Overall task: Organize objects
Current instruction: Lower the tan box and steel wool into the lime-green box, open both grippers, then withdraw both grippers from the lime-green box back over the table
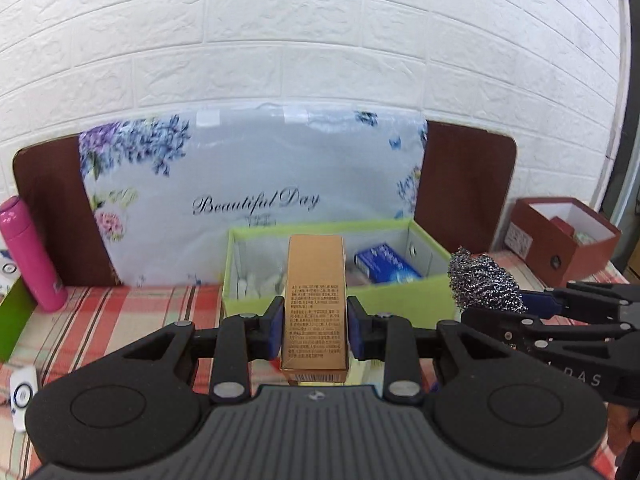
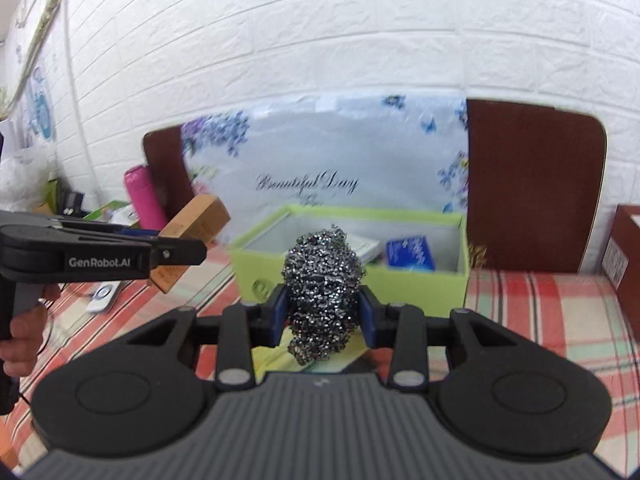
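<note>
Gold box (image 1: 314, 304) between left hand-held gripper (image 1: 315, 330).

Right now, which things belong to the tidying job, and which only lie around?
In the job:
- gold box, gripped by left tool
- steel scourer, gripped by right tool
- green bin

Lying about:
- pink bottle
- red box
- floral package

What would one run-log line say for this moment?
left gripper: shut on gold carton | right gripper: shut on steel scourer | green box: ahead
</note>
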`<action>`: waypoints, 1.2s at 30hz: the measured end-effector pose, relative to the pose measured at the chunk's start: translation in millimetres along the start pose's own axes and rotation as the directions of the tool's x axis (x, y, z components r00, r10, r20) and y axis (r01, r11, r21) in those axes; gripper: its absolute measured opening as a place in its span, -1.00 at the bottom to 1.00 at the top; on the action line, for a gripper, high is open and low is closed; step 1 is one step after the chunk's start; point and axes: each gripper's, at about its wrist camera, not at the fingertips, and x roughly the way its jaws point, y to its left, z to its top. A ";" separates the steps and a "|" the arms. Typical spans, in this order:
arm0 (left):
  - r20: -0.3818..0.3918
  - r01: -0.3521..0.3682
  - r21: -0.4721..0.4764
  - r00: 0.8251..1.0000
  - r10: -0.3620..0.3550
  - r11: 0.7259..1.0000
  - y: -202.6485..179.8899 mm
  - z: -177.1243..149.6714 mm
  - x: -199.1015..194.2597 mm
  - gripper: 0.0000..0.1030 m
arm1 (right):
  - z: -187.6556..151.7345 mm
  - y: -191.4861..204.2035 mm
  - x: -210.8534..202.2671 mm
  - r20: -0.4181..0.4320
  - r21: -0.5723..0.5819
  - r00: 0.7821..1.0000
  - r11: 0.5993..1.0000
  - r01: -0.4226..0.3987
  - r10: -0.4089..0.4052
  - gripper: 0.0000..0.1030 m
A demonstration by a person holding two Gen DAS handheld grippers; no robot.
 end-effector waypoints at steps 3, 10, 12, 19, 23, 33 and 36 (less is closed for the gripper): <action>0.007 -0.024 -0.010 1.000 0.024 1.000 5.0 18.9 26.3 -0.36 | 19.1 -12.3 24.0 0.006 0.035 1.000 0.999 0.020 -0.020 -0.31; -0.044 -0.076 -0.015 0.996 0.076 0.997 25.5 39.0 102.5 -0.36 | 36.3 -34.5 92.3 -0.001 0.091 0.998 0.994 0.067 -0.067 -0.30; -0.062 -0.080 -0.020 0.995 0.078 0.997 31.5 37.4 117.7 -0.36 | 35.2 -37.6 110.8 -0.007 0.090 0.997 0.993 0.080 -0.080 -0.30; -0.049 -0.047 -0.034 0.998 0.045 0.998 46.6 31.3 139.7 0.33 | 21.7 -42.2 161.1 -0.072 0.053 0.993 0.994 0.098 -0.094 0.10; -0.012 -0.089 -0.046 0.996 0.089 0.995 50.5 27.0 135.6 0.65 | 11.1 -41.1 162.8 -0.045 0.013 0.990 0.990 0.137 -0.137 0.62; -0.013 -0.121 -0.070 0.993 0.120 0.990 46.6 30.2 105.9 0.65 | 17.3 -36.7 127.1 0.017 0.026 0.991 0.991 0.133 -0.134 0.96; -0.003 -0.128 -0.064 0.992 0.128 0.990 37.7 31.5 84.4 0.65 | 19.8 -33.7 105.7 0.056 0.031 0.990 0.992 0.126 -0.127 1.00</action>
